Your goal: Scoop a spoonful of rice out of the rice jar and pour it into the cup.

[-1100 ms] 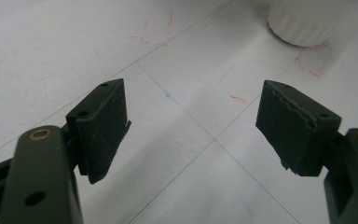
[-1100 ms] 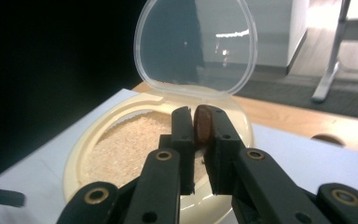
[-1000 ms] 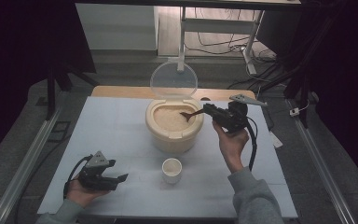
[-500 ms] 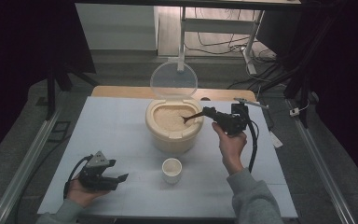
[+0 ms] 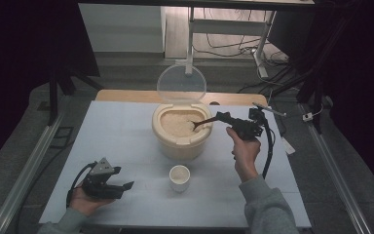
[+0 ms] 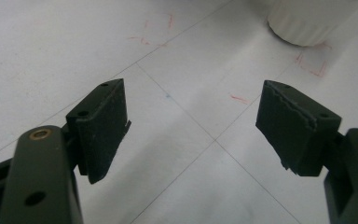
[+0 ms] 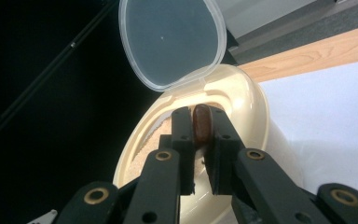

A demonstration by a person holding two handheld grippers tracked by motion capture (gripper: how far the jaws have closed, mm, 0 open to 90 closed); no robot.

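— Where is the spoon?

— The brown spoon [image 5: 205, 121] is near the middle of the high view, a bit to the right. The right gripper [image 5: 222, 117] has its jaws clamped on the handle, and the dark scoop end is down in the rice [image 5: 179, 122].

— What holds the rice?

— A cream rice bin [image 5: 181, 130] in the middle of the frame. Its clear lid [image 5: 181, 84] stands up open just above it. In the right gripper view the spoon's handle [image 7: 201, 125] sits squeezed between the two black jaws, with the bin's rim [image 7: 242, 93] right behind.

— And the other one?

— The left gripper [image 5: 122, 187] is in the lower left — its jaws are spread wide with nothing in them. It rests low on the white table [image 5: 117, 131].

— Anything else?

— A small white cup [image 5: 179, 177] stands just below the bin, well apart from the left gripper.
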